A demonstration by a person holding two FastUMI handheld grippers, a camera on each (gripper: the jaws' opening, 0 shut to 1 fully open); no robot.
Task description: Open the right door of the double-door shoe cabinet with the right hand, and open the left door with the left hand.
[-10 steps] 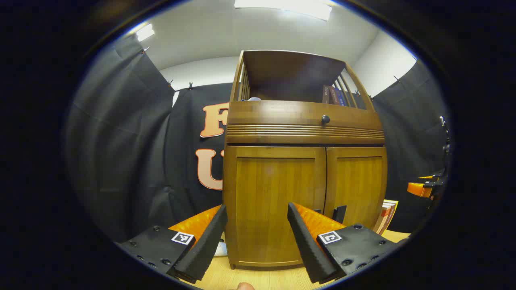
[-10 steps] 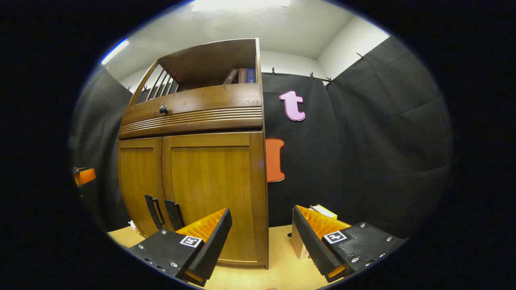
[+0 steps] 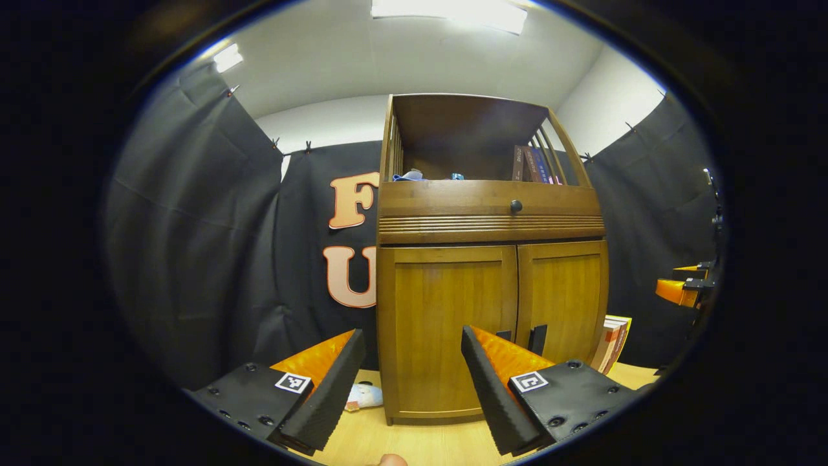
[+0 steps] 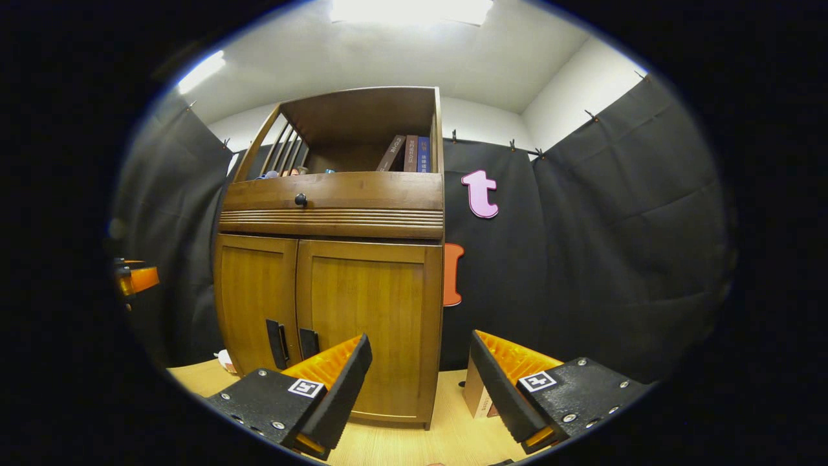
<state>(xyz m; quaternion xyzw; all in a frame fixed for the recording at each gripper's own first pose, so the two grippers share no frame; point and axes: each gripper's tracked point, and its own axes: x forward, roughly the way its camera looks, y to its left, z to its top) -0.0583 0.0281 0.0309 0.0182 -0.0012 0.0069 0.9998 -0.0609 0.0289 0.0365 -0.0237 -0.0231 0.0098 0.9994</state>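
Open air lies between both hand-held grippers and the shoe cabinet, whose two doors stand closed. Bare desk runs along the lower frame before its base. Obstacles on the desk: a small cloth item beside the cabinet's foot at lower centre-left in the left gripper view; a box beside it at lower centre-right in the right gripper view.

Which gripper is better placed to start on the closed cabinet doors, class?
Probably the right gripper: open, with the right door's handle beside its left finger, and the task opens that door first.
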